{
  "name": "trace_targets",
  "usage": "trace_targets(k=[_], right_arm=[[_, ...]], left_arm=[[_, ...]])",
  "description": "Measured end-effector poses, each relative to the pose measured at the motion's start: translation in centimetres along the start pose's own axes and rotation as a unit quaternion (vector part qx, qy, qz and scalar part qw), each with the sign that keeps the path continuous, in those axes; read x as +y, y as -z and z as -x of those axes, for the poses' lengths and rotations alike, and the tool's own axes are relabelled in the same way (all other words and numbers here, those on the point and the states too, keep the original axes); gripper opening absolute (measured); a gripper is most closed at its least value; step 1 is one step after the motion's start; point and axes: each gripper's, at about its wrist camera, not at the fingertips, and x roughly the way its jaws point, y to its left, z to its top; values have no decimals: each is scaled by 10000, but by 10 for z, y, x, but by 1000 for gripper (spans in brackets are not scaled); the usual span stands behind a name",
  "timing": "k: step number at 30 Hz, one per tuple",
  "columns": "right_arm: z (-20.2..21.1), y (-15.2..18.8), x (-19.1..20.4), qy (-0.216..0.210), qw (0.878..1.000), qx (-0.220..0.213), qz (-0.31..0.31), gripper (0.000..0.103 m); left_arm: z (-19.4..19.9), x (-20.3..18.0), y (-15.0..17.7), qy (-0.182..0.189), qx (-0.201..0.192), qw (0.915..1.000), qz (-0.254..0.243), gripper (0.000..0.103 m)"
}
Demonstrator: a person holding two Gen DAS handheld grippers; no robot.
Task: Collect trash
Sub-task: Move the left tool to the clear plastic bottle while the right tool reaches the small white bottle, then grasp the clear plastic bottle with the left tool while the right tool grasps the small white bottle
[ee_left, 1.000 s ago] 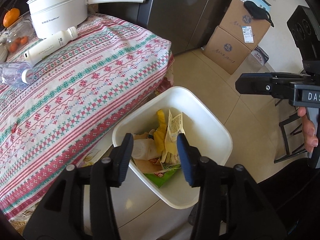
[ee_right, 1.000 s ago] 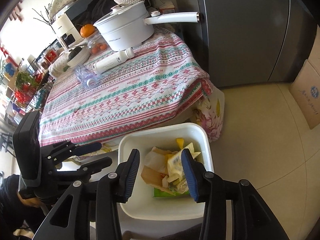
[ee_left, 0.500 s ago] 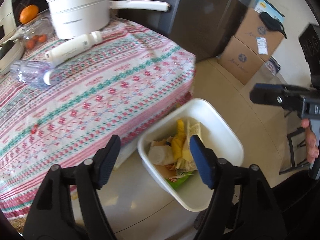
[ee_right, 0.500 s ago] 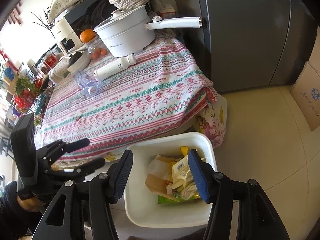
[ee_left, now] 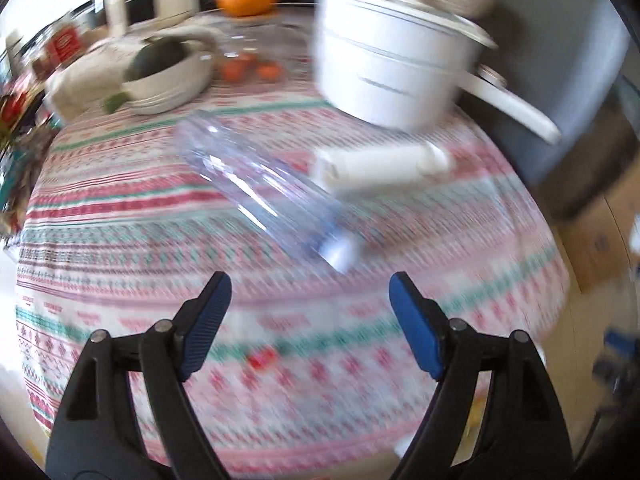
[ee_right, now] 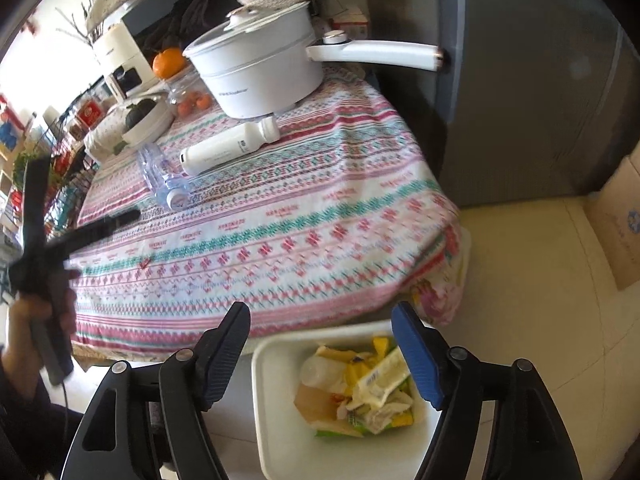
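Note:
A clear plastic bottle (ee_left: 260,192) (ee_right: 162,178) lies on its side on the patterned tablecloth (ee_left: 120,216), its cap toward me. Beside it lies a white bottle (ee_left: 380,164) (ee_right: 230,146). My left gripper (ee_left: 310,300) hovers over the cloth just short of the clear bottle, jaws opening, nothing between them; this view is blurred. My right gripper (ee_right: 322,328) hangs above the white bin (ee_right: 276,420), jaws opening and empty. The bin holds wrappers and paper (ee_right: 360,392). In the right wrist view, the left gripper (ee_right: 84,232) appears held in a hand.
A white pot (ee_right: 256,64) with a long handle stands at the table's far side, near an orange (ee_right: 168,62) and a bowl (ee_right: 144,122). A grey fridge (ee_right: 520,100) stands right of the table, cardboard boxes (ee_right: 620,216) on the floor beyond.
My left gripper swung from above the bin to over the table, facing the clear bottle, and its jaws widened. My right gripper drew back a little from the bin while its jaws spread.

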Motion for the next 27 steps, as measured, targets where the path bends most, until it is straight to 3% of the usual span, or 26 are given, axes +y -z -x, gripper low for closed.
trace_targets(k=[5, 8, 12, 15, 17, 22, 27], right_arm=[[-19, -22, 19, 65, 9998, 68, 156, 76], [-33, -34, 29, 80, 9997, 133, 201, 76], [-49, -51, 38, 34, 9997, 183, 155, 76], [-62, -65, 42, -4, 9997, 228, 12, 76], [-72, -74, 45, 5, 9996, 256, -83, 76], [-96, -92, 54, 79, 9988, 387, -284, 77], [-122, -109, 65, -68, 9960, 474, -760, 77]], left_arm=[[-40, 33, -41, -107, 210, 9968, 762, 81], [-66, 48, -58, 20, 371, 9901, 1357, 81], [-90, 54, -65, 49, 554, 9845, 1661, 81], [-103, 59, -62, 290, 678, 9801, 1846, 81], [-106, 63, -58, 637, 634, 9757, 1997, 75], [-101, 65, -56, 797, 678, 9820, 1572, 73], [-89, 71, -49, 613, 908, 9905, 833, 72]])
